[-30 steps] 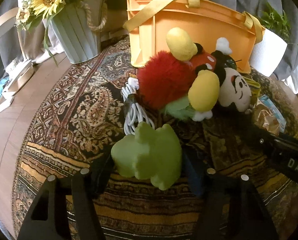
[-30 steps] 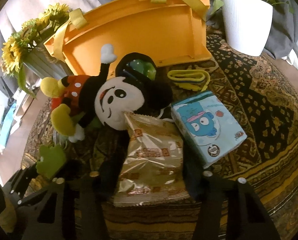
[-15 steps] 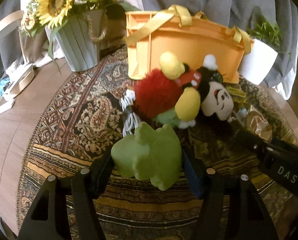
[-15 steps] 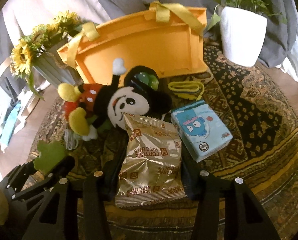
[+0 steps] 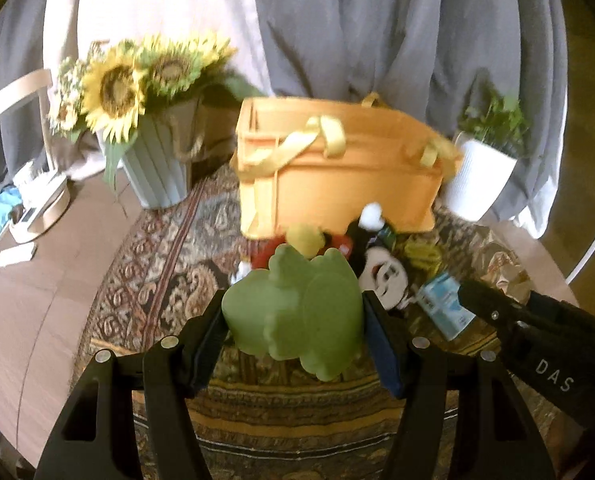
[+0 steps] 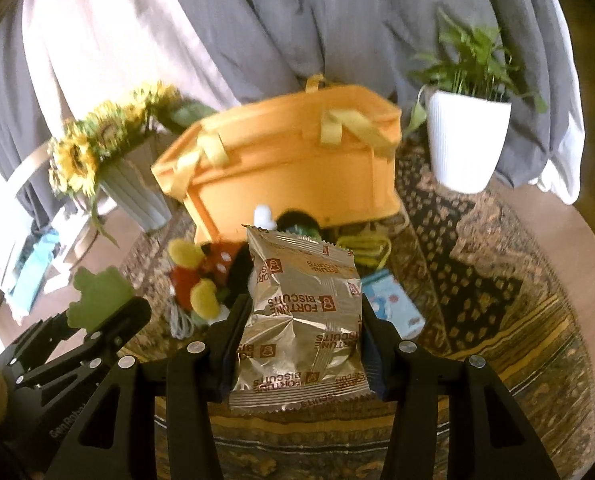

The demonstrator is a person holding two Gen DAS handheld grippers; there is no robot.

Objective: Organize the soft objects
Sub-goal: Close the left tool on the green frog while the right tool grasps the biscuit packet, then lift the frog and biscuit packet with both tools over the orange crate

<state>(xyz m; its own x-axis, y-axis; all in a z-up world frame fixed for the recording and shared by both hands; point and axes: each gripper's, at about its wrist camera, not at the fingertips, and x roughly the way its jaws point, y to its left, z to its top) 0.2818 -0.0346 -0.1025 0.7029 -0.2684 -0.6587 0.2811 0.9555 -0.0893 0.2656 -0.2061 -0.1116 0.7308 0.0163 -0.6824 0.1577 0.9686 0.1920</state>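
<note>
My left gripper (image 5: 293,320) is shut on a green squishy toy (image 5: 297,308) and holds it raised above the patterned rug (image 5: 157,280). My right gripper (image 6: 297,320) is shut on a gold biscuit packet (image 6: 301,316), also lifted. The orange basket (image 5: 337,176) with yellow handles stands behind; it also shows in the right wrist view (image 6: 289,168). A Mickey Mouse plush (image 5: 377,264) lies in front of the basket, partly hidden by the green toy. The green toy in the left gripper shows in the right wrist view (image 6: 97,296).
A sunflower pot (image 5: 157,160) stands left of the basket and a white plant pot (image 6: 465,140) to its right. A blue tissue pack (image 6: 393,304), a yellow band (image 6: 361,248) and a white cable (image 6: 179,320) lie on the rug. Grey curtains hang behind.
Both grippers have lifted and pulled back with their objects; the basket and plush now look farther and lower. The biscuit packet has left the rug.
</note>
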